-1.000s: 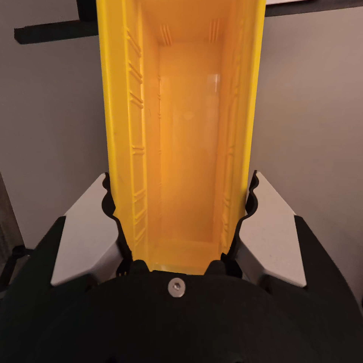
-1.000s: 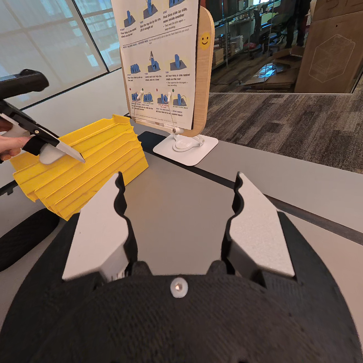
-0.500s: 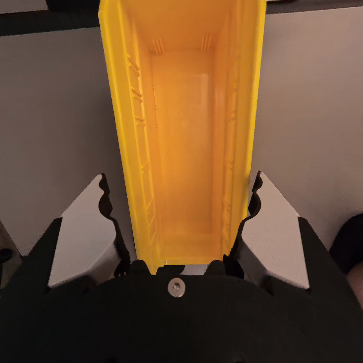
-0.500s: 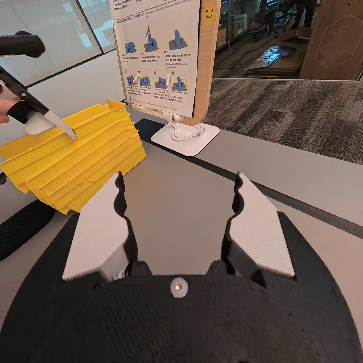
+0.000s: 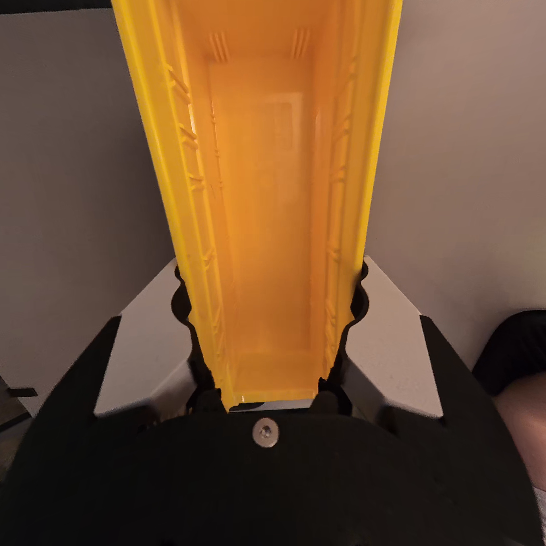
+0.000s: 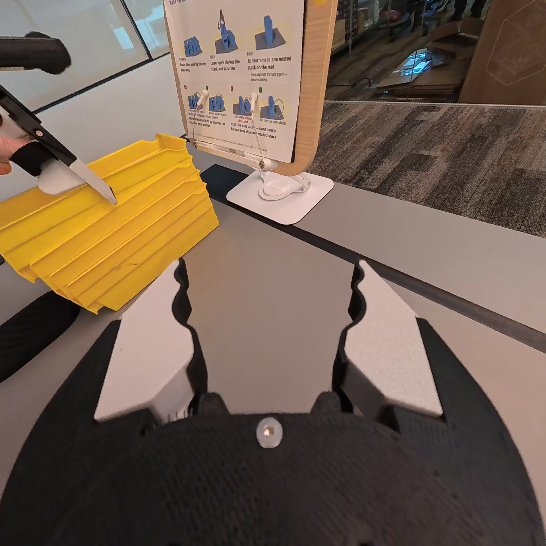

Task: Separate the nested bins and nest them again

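The yellow bins [image 6: 112, 236] sit nested in one stack on the gray table [image 6: 266, 295], off to the left of your right gripper [image 6: 269, 283] and tilted so that their stepped side walls face that camera. Your left gripper [image 5: 270, 280] is closed around the top bin [image 5: 266, 206] of that stack: in the left wrist view both black pads meet the outer walls of the bin near its near end, one on each side, and you look straight down into its open orange-yellow inside to the ribbed far wall. From the right wrist view one white finger [image 6: 91, 183] of that left gripper lies against the upper rim of the stack, with your hand [image 6: 9, 147] behind it at the left edge. Your right gripper hangs wide, with only bare table showing between its white fingers [image 6: 384, 339] and nothing touching either pad; the stack's lower corner is just beside its left fingertip but apart from it. Farther out, a wooden board with a printed instruction sheet [image 6: 245, 74] stands on a white base [image 6: 280, 195] at the table's dark back edge, near the far end of the bins. Beyond the table lies gray patterned carpet [image 6: 428, 153], and a glass wall reflects the room behind.
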A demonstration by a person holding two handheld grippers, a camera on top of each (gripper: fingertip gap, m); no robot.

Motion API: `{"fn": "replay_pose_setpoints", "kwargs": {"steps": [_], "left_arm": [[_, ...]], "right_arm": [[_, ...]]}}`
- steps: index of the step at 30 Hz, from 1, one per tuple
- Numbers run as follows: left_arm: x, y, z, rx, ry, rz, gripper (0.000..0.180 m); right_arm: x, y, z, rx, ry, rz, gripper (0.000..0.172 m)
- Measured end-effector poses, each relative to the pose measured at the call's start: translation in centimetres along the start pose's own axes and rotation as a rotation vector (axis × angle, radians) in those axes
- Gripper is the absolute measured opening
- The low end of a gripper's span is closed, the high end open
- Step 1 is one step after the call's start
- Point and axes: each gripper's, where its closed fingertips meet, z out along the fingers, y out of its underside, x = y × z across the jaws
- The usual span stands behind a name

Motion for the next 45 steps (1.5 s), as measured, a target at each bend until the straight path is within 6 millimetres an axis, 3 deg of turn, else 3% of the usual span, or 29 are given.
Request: {"fn": "replay_pose_setpoints", "kwargs": {"steps": [11, 22, 27, 30, 35, 41, 45], "left_arm": [[0.2, -1.1, -1.9, 0.166, -0.039, 0.010, 0.111], [-0.1, -0.7, 0.8, 0.224, -0.009, -0.022, 0.127], [0.1, -0.5, 0.7, 0.245, 0.021, 0.021, 0.132], [0.7, -1.8, -2.7, 0.412, 0.107, 0.045, 0.128], [1.6, -3.5, -11.3, 0.890, 0.231, 0.110, 0.114], [4.1, -0.9, -19.4, 1.379, 0.406, 0.270, 0.106], [5.0, 0.8, -21.7, 1.504, 0.458, 0.310, 0.102]], "right_arm": [[0.3, 0.3, 0.0, -0.010, -0.003, 0.010, 0.109], [0.4, 0.6, 0.1, -0.021, -0.002, 0.014, 0.109], [0.7, 0.8, 0.3, -0.033, 0.010, 0.012, 0.109], [1.0, 0.9, 0.4, -0.037, 0.024, 0.012, 0.109], [1.4, 1.5, 1.1, -0.067, 0.047, -0.002, 0.109], [1.6, 2.2, 1.4, -0.100, 0.061, -0.013, 0.109], [1.9, 1.1, 0.5, -0.051, 0.087, -0.028, 0.109]]}}
